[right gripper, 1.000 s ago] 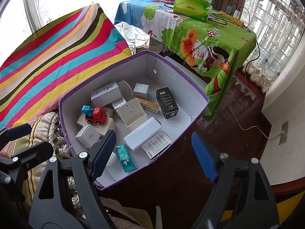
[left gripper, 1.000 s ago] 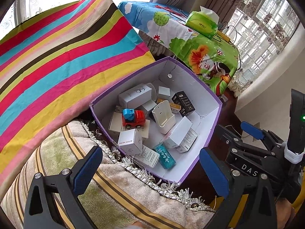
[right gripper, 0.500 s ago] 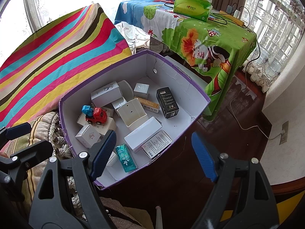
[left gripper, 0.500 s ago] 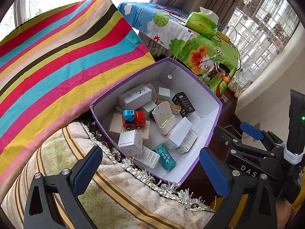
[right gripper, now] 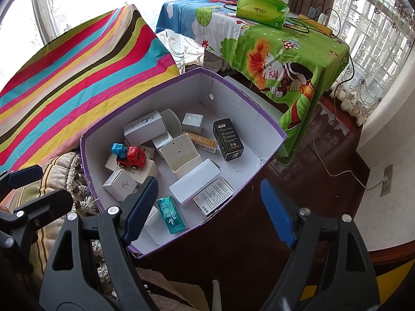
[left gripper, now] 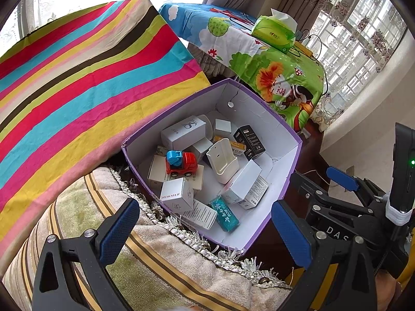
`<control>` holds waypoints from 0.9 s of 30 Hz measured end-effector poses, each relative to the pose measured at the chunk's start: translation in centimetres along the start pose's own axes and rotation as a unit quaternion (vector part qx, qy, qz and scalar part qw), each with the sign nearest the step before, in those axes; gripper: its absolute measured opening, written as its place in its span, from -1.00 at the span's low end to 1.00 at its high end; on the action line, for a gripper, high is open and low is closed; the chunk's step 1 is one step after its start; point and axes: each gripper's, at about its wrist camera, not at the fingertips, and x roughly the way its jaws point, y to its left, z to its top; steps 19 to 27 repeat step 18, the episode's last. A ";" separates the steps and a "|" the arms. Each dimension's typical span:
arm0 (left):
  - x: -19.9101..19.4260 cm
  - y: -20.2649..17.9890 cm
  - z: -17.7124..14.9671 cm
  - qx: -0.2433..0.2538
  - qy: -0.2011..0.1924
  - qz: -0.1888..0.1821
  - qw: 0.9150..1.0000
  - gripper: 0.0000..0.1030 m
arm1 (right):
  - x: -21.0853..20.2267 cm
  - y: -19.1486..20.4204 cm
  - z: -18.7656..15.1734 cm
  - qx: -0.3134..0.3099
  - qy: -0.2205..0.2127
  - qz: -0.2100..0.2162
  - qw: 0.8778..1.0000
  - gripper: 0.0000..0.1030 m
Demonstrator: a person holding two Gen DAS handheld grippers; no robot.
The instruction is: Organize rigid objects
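A purple box (right gripper: 259, 108) holds 1 toy truck (right gripper: 129, 156) at 9 o'clock, 1 black carton (right gripper: 228, 140) at 3, 1 teal packet (right gripper: 171, 212) at 6, and several white cartons. Both hand-held grippers, left (left gripper: 205, 235) and right (right gripper: 207, 207), stand apart, empty.

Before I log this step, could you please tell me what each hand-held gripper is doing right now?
Left hand-held gripper: open, holding nothing.
Right hand-held gripper: open, holding nothing.
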 end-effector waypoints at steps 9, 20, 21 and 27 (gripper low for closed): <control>0.1 0.0 0.1 0.003 0.002 -0.001 1.000 0.99 | 0.0 0.0 0.0 -0.001 0.000 0.000 1.000 0.62; -0.4 -1.0 -0.1 0.039 -0.019 0.021 0.999 0.99 | 0.0 -0.1 -0.1 0.002 0.001 0.000 1.000 0.62; -0.4 -1.0 -0.1 0.039 -0.019 0.021 0.999 0.99 | 0.0 -0.1 -0.1 0.002 0.001 0.000 1.000 0.62; -0.4 -1.0 -0.1 0.039 -0.019 0.021 0.999 0.99 | 0.0 -0.1 -0.1 0.002 0.001 0.000 1.000 0.62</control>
